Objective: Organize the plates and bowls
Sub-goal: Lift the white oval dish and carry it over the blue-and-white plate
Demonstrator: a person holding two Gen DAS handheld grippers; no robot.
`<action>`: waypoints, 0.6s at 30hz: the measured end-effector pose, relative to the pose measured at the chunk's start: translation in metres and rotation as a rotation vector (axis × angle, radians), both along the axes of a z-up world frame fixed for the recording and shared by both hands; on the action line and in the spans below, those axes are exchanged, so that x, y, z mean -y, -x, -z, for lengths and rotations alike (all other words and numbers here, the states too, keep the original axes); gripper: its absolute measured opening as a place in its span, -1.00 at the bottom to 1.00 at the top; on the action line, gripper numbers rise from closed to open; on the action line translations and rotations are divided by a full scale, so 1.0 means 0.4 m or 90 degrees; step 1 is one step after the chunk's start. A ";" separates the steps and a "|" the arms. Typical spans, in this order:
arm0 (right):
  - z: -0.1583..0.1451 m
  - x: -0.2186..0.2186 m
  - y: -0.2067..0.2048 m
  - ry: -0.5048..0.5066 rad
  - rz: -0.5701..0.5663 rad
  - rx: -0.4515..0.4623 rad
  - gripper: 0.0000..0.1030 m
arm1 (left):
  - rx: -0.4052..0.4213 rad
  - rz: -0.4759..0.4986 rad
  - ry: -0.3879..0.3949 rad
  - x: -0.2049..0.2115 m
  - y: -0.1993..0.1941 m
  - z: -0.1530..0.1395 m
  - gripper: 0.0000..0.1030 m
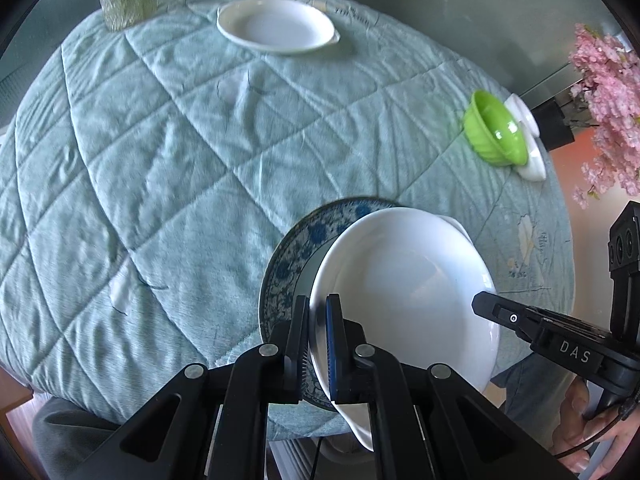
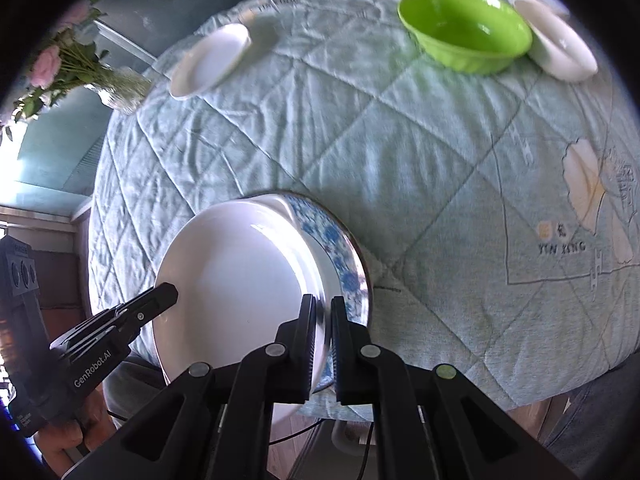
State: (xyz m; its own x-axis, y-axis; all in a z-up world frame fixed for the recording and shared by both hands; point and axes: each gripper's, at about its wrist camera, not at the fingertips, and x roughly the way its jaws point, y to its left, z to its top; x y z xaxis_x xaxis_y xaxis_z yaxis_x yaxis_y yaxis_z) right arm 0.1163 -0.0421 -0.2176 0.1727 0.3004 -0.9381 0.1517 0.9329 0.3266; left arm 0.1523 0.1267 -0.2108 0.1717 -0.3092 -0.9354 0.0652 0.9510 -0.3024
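White plate held by both rims over the blue patterned plate, ready to be stacked.

Left wrist view: the left gripper [image 1: 318,344] has its jaws pinched narrow on the near rim of the white plate [image 1: 404,280], above the blue patterned plate [image 1: 288,264] on the table [image 1: 160,152]; next it likely needs lowering level.
Right wrist view: the right gripper [image 2: 322,340] clamps the opposite rim likewise; the green bowl [image 2: 466,26] sits well apart.

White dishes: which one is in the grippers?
The white dish over the blue-patterned plate, pinched at opposite rims by both grippers. The far white dish lies untouched on the quilt.
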 end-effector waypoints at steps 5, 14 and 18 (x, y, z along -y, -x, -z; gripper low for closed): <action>0.041 0.000 0.001 0.004 0.004 -0.018 -0.86 | -0.016 -0.005 0.011 -0.004 -0.005 0.054 -0.94; 0.082 -0.004 -0.009 0.019 0.009 -0.032 -0.85 | -0.013 -0.015 0.015 -0.004 -0.021 0.101 -0.93; 0.082 0.000 -0.013 0.022 0.012 -0.029 -0.85 | -0.012 -0.013 0.013 0.004 -0.029 0.102 -0.93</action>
State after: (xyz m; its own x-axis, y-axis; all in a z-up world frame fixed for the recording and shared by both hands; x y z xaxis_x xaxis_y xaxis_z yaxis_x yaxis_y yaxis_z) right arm 0.1216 -0.0423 -0.2505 0.1352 0.2648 -0.9548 0.1839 0.9402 0.2868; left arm 0.1641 0.1251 -0.2514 0.1601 -0.3253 -0.9320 0.0405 0.9455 -0.3231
